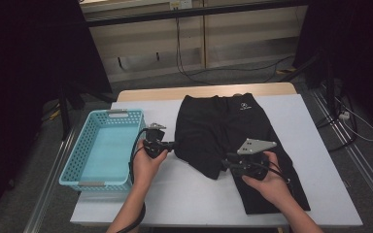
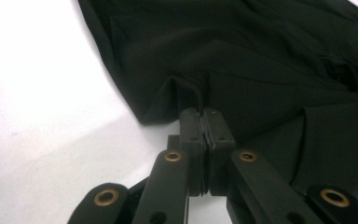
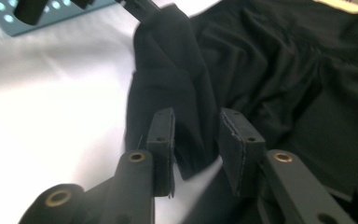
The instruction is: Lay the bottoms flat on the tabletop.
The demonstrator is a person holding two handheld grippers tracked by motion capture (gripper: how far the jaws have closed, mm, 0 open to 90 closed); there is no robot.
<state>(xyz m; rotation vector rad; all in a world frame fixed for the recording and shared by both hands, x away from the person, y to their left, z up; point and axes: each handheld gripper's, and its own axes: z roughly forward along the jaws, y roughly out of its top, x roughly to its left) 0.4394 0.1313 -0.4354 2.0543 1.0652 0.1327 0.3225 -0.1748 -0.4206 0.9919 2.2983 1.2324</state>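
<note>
Across the white worktop (image 1: 189,194) lies a pair of black shorts (image 1: 223,131), soft matte knit fabric, partly folded so that rumpled creases run through the upper layer and one leg stretches flat toward the near right edge. A small pale logo (image 1: 244,106) sits near the waistband at the far side. Left of the garment stands a turquoise plastic basket (image 1: 73,167), rectangular, its walls pierced with a grid of small holes.

The left claw (image 1: 174,143) is pinched tight on a thin ridge of the shorts' left edge; in the left gripper view its flat black pads (image 2: 191,126) meet with only the cloth between them. The right claw (image 1: 227,162) stands partly open at the folded corner near the middle, with a drooping fold of fabric hanging between its ribbed pads (image 3: 162,135) without being squeezed.
</note>
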